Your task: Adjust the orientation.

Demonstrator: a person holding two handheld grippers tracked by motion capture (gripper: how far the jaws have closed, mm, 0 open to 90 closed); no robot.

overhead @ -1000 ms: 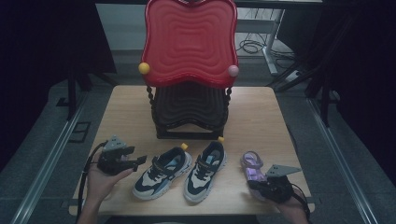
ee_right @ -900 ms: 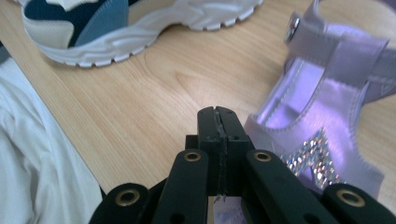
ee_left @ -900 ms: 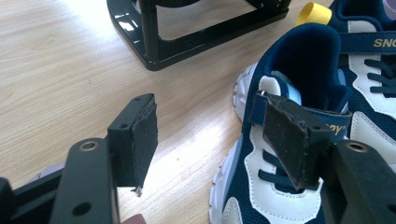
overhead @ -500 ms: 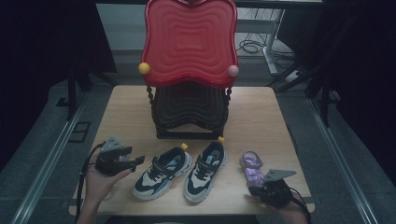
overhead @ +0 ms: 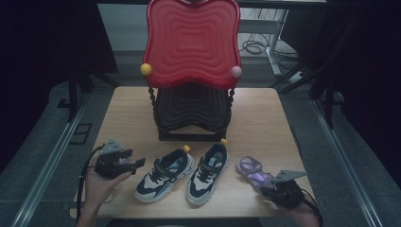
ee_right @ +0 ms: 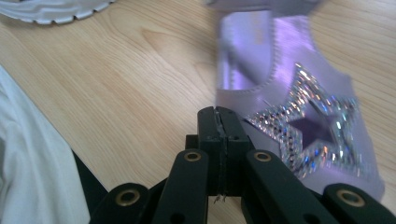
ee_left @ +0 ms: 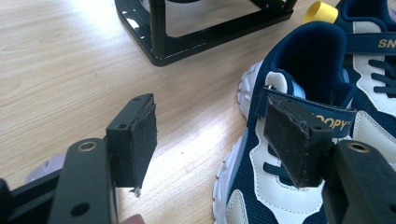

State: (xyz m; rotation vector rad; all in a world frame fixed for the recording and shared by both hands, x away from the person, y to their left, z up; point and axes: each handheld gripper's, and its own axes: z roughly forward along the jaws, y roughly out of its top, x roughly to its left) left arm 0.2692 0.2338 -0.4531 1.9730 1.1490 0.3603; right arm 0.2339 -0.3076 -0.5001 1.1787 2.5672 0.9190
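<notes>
Purple sandal (overhead: pixel 253 171) at the surface's front right, both hands near the shoes

The sandal, its glitter star (ee_right: pixel 317 126) showing, lies right of the 2 navy-and-white sneakers (overhead: pixel 184 174) before the red chair (overhead: pixel 191 42) on the wooden surface (overhead: pixel 265 113). Over the last second the right hand-held gripper (ee_right: pixel 219 122), jaws pressed together on nothing, has drawn back toward the front edge, tips just at the sandal; probably a release or a re-approach. The left hand-held gripper (ee_left: pixel 210 135) stays spread beside the left sneaker (ee_left: pixel 299 154).
</notes>
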